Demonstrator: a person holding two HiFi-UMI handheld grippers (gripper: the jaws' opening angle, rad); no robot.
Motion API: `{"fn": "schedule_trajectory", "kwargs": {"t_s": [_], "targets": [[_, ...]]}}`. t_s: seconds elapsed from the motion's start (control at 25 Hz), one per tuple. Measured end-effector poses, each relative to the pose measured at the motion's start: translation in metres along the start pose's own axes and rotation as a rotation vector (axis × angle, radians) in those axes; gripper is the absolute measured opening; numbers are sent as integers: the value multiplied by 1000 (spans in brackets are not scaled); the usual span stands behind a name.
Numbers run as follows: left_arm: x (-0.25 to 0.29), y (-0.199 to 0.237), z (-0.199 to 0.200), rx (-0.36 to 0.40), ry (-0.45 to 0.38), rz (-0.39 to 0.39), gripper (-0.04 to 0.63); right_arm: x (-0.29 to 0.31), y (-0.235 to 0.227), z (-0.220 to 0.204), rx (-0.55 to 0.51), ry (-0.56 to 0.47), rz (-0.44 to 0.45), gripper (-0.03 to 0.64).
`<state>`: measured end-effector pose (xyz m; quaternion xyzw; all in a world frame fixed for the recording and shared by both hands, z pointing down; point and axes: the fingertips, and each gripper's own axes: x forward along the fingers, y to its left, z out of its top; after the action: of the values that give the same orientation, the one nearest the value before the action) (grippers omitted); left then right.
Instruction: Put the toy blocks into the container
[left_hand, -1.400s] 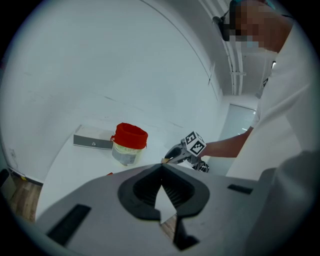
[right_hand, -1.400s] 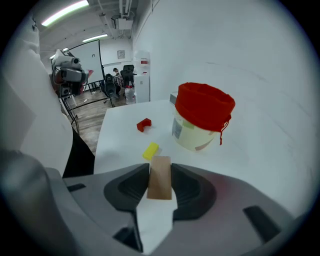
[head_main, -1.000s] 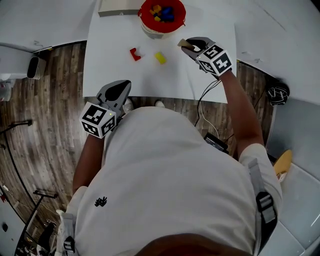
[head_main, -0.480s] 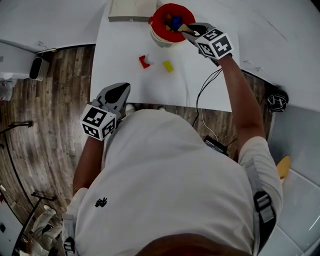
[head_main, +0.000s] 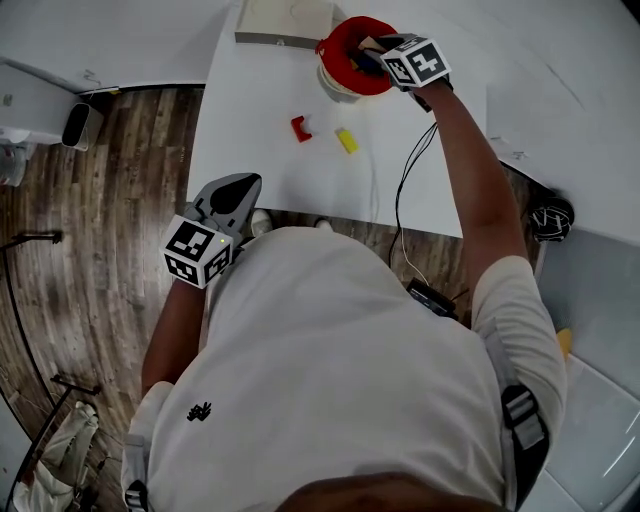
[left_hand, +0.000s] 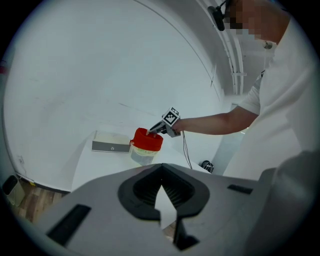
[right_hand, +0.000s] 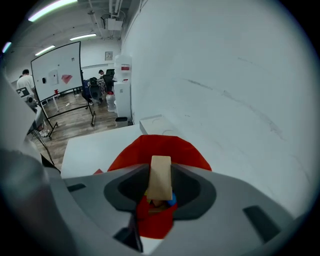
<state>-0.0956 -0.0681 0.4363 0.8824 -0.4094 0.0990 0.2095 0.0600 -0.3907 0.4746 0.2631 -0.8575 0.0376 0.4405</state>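
so the right claw (head_main: 373, 50) has slid across the table (head_main: 250, 150) since a second ago, from out beside the loose blocks to right over the red container (head_main: 328, 52), which now sits directly under its tips. It's pinching a tan wooden block (right_hand: 160, 182) between its jaws, held upright, and in the right gripper view you can see the red rim all around it plus a bit of a blue block (right_hand: 172, 200) down inside, just below the tan one. Two toys are still out on the table, a red block (head_main: 299, 128) and a yellow block (head_main: 346, 140), both on the person's side of that claw and roughly between the two claws. The left claw (head_main: 238, 186) hangs back near the table's near edge, well apart from the container, jaws pressed together with nothing in them. A beige box (head_main: 285, 22) sits just beside the container, to the right claw's left
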Motion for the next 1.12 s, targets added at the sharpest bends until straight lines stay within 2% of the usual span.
{"fn": "schedule_trajectory", "kwargs": {"t_s": [0.4, 0.64, 0.88, 1.12], "targets": [[-16, 2, -8, -33, 12, 49, 6, 48, -13, -10, 18, 135, 8, 138], [-26, 9, -13, -57, 19, 85, 6, 68, -11, -23, -37, 238, 27, 140], [-25, 10, -22, -75, 38, 88, 6, 76, -5, -27, -69, 288, 58, 143], [-19, 9, -16, -72, 27, 81, 6, 76, -4, -28, -81, 295, 65, 149]]}}
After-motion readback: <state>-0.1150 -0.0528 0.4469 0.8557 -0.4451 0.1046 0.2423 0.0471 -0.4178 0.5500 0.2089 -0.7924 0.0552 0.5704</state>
